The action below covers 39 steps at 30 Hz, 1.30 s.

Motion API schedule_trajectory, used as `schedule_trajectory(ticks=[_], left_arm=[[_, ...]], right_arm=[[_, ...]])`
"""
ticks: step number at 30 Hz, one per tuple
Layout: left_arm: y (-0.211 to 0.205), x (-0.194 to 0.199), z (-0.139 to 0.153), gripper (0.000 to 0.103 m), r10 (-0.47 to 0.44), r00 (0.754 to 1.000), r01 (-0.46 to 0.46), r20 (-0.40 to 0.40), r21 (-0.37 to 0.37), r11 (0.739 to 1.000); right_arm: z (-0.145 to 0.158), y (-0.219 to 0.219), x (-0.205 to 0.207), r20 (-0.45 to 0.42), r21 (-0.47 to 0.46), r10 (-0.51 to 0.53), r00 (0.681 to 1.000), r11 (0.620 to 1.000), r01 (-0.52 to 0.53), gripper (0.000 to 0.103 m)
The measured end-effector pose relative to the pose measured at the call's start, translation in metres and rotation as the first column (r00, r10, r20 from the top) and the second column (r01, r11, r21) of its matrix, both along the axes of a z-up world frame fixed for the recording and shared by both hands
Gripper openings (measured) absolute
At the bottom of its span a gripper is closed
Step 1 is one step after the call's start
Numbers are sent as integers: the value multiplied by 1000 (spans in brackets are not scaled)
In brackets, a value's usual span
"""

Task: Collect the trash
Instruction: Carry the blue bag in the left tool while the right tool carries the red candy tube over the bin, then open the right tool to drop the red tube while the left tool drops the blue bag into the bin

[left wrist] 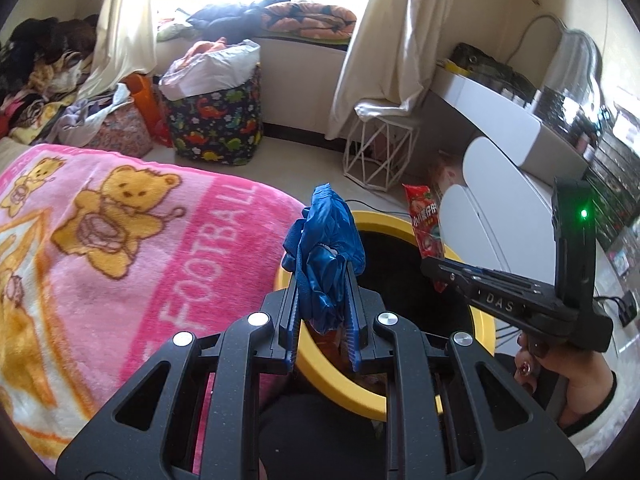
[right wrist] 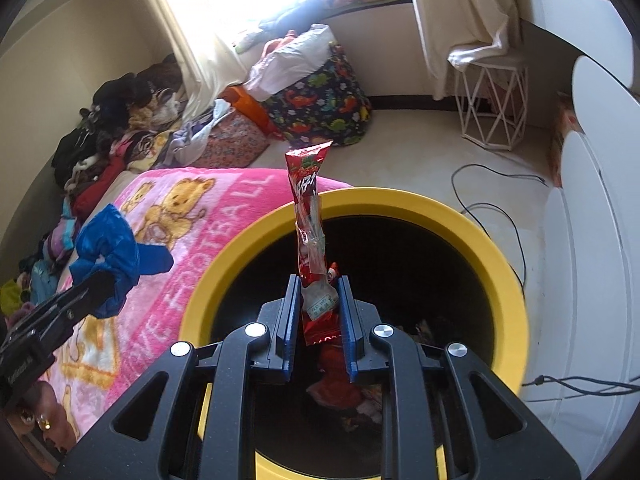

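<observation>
My left gripper (left wrist: 323, 276) is shut on a crumpled blue plastic bag (left wrist: 326, 240), held over the near-left rim of a yellow-rimmed bin (left wrist: 486, 320). My right gripper (right wrist: 319, 284) is shut on a red snack wrapper (right wrist: 310, 216), held upright above the bin's black opening (right wrist: 400, 264). The bin's yellow rim (right wrist: 516, 312) fills the right wrist view, with red trash (right wrist: 336, 388) lying inside it. The right gripper with its wrapper (left wrist: 426, 220) shows at the right of the left wrist view. The left gripper with the blue bag (right wrist: 110, 256) shows at the left of the right wrist view.
A pink bear blanket (left wrist: 120, 260) covers the bed left of the bin. A dinosaur-print bag (left wrist: 218, 120), a white wire stool (left wrist: 378, 152), a white cabinet (left wrist: 500, 216) and loose cables (right wrist: 492, 200) stand on the floor around. Clothes (right wrist: 100, 140) pile by the wall.
</observation>
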<state>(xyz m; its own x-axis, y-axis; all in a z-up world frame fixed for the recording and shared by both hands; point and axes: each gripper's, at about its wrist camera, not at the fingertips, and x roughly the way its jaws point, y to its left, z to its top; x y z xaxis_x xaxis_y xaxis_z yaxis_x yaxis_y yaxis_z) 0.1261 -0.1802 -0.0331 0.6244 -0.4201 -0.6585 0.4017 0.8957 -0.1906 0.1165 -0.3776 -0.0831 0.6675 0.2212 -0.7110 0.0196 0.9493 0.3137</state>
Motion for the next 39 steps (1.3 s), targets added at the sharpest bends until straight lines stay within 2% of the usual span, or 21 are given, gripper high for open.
schedule_trajectory(ticks=[11, 26, 29, 32, 34, 39], left_arm=[[-29, -3, -14, 13, -63, 998, 64, -25, 29, 998], [-52, 0, -34, 14, -107, 991, 111, -81, 49, 993], [-55, 0, -37, 19, -109, 990, 115, -85, 60, 992], [-57, 0, -39, 28, -107, 990, 114, -91, 67, 991], [-57, 0, -40, 41, -106, 990, 113, -89, 72, 991], [-55, -3, -39, 60, -87, 992, 94, -93, 72, 993]], right_arm=[[-7, -26, -10, -23, 33, -44, 999, 998, 44, 21], [-5, -39, -28, -31, 39, -80, 996, 996, 81, 36], [-3, -41, -31, -28, 36, -93, 995, 995, 94, 44], [0, -43, -36, -22, 31, -102, 995, 994, 102, 48], [2, -45, -39, -18, 28, -110, 994, 994, 110, 55], [7, -50, -47, -8, 20, -143, 990, 989, 143, 71]])
